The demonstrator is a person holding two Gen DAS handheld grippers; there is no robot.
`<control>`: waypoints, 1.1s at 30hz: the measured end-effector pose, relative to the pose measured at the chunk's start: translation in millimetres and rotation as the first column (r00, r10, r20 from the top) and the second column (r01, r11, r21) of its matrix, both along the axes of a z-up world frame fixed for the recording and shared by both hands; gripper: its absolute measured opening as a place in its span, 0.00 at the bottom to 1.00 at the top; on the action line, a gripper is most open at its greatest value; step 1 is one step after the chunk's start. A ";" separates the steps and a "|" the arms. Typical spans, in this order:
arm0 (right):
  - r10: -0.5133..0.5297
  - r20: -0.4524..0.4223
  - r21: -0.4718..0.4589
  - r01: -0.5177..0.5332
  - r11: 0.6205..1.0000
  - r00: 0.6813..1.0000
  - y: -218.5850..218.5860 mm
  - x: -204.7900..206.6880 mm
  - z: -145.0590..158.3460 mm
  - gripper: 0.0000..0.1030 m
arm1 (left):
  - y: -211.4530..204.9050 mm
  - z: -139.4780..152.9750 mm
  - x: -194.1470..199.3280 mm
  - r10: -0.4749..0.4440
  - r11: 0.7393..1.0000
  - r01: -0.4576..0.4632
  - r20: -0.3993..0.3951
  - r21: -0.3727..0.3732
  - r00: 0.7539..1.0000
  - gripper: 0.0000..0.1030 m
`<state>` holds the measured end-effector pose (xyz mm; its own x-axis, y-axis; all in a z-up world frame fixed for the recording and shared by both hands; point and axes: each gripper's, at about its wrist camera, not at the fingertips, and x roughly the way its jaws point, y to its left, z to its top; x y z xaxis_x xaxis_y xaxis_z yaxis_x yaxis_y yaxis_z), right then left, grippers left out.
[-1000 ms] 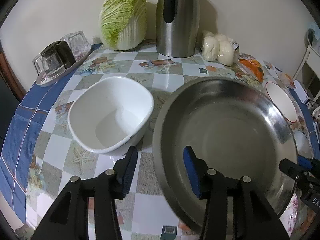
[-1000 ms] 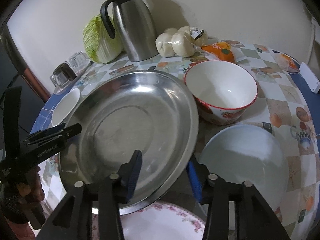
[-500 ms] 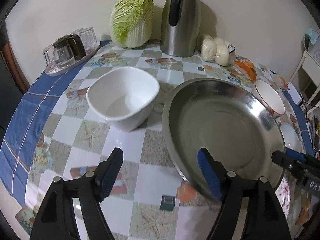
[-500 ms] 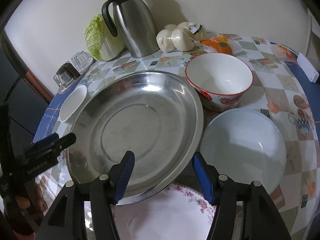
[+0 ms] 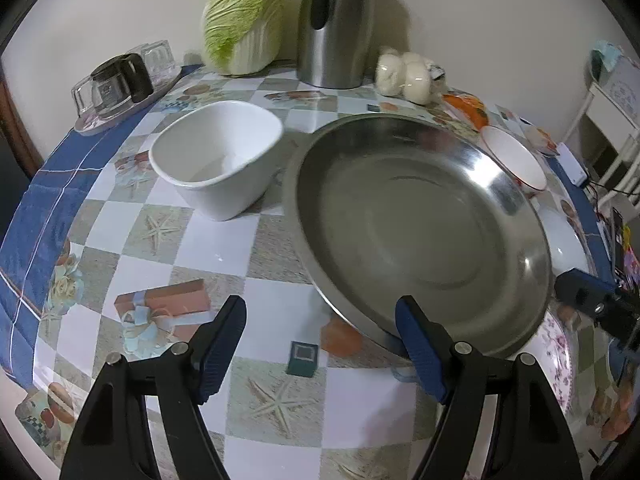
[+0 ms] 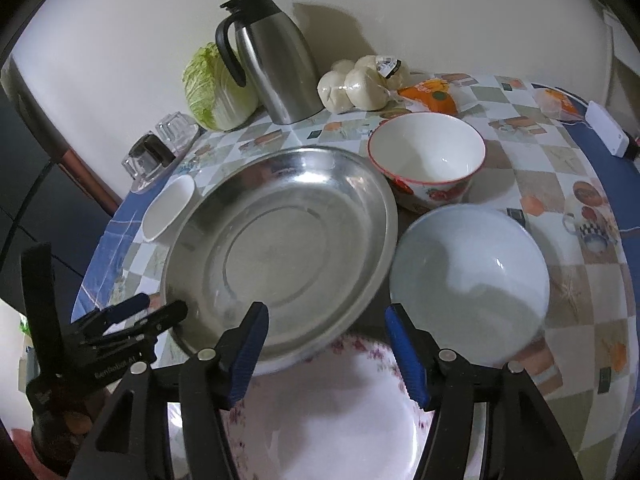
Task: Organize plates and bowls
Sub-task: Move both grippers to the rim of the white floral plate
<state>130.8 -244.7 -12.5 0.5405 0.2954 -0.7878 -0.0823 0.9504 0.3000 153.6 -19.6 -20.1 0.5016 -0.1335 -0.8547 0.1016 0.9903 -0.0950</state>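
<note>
Both hand-held grippers, left (image 5: 320, 344) and right (image 6: 324, 344), just opened wide, empty, backed off. Steel basin (image 6: 280, 248) released: rests mid-table, near edge overlapping floral plate (image 6: 328, 420). Placement step judged complete.

Both handheld grippers look alike. The left gripper (image 5: 320, 340) has matte black plastic arms ending in jaws faced with ribbed blue pads, and round silver screws sit at the pivots. The right gripper (image 6: 326, 344) has the same black arms, blue pads and silver screws. Small white lettering runs along the left gripper's black body.
</note>
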 end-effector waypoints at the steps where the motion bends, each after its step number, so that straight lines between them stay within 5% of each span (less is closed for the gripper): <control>1: 0.002 -0.003 -0.002 -0.002 1.000 1.000 0.3 -2.7 -2.2 0.63 | -2.7 0.5 -1.6 -0.012 1.000 0.012 0.001 -0.003 1.000 0.76; 15: -0.041 -0.021 0.029 0.042 0.999 0.999 -17.6 -26.1 -13.4 0.63 | -39.7 11.5 -28.0 -0.213 0.977 0.214 0.063 0.005 0.975 0.76; 33: -0.057 -0.045 0.061 0.059 0.996 0.997 -22.5 -29.3 -21.3 0.63 | -47.2 9.5 -19.4 -0.193 0.977 0.184 0.090 0.107 0.977 0.79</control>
